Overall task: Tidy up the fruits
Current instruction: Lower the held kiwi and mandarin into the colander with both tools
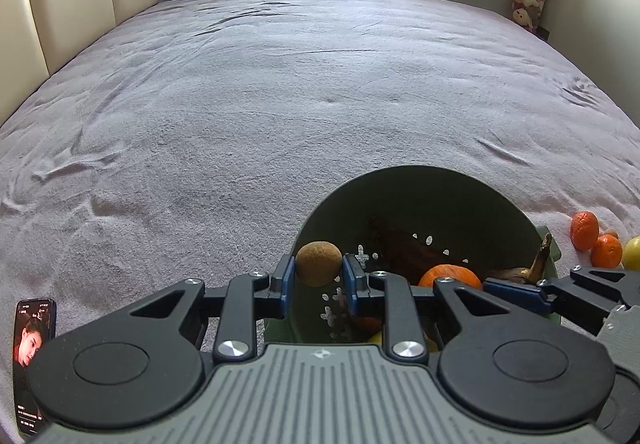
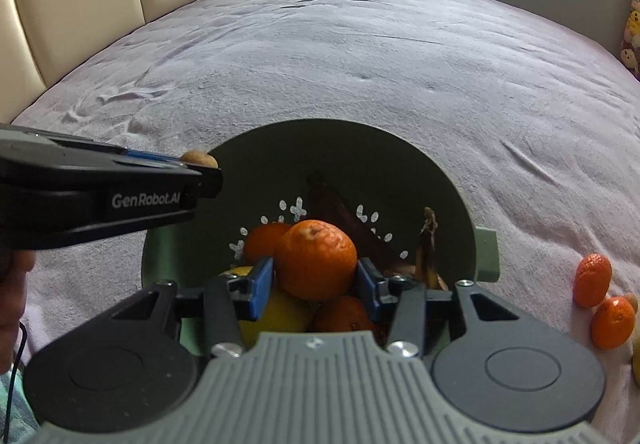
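The left tongs (image 1: 318,278) are clamped on a brown kiwi (image 1: 318,263) held over the near rim of the green colander (image 1: 420,179). Just beside them, the right tongs (image 2: 316,286) grip an orange (image 2: 316,259) above the colander's piled fruit and dark bananas (image 2: 428,260). Beyond the right tongs, more mandarins (image 2: 593,280) lie on the bed (image 2: 340,63).
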{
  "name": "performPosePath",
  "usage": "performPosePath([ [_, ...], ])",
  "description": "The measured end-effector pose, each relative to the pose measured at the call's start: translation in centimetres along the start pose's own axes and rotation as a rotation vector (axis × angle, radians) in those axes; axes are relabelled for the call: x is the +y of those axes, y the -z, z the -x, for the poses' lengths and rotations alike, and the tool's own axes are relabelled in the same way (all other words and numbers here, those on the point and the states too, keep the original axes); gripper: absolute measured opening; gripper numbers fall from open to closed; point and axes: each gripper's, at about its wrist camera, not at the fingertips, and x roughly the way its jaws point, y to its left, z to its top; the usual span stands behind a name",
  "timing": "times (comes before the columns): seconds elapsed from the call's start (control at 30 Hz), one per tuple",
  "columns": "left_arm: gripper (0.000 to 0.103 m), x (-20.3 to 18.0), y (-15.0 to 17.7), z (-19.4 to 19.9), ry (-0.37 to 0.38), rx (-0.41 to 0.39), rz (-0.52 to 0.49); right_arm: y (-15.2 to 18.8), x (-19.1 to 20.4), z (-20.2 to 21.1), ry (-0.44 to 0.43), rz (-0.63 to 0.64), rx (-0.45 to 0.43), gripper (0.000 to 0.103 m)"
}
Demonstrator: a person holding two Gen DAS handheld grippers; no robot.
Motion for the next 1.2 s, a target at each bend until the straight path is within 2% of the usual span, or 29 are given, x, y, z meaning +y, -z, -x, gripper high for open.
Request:
performPosePath([
  [0.23,0.028,-0.2,0.0,-0.1,0.015,-0.016,-0.015,-0.4,0.0,0.9,0.007,0.009,-0.024,0.043],
  [0.4,0.028,-1.1,-0.2,-0.1,0.041,-0.041,-0.044,-0.6,-0.3,2.3,0.071,0.055,-0.063,0.043],
  [0.53,0.028,-1.3,-0.1,-1.0,0.059,-0.011,-0.031,-0.7,-0.8,2.9,0.068,0.047,-0.08,0.043],
  [0.77,0.029,-1.5,0.4,-2.3,0.042,0.037,-0.033,-0.3,-0.3,2.8,0.076,0.109,-0.078,0.043],
  [1.1,0.029,-1.7,0.9,-3.1,0.061,0.086,-0.018,0.0,-0.7,2.5,0.057,0.075,-0.062,0.043],
  [1.2,0.035,-1.8,0.9,-3.0,0.062,0.094,-0.017,0.0,-0.7,2.3,0.056,0.071,-0.056,0.043],
])
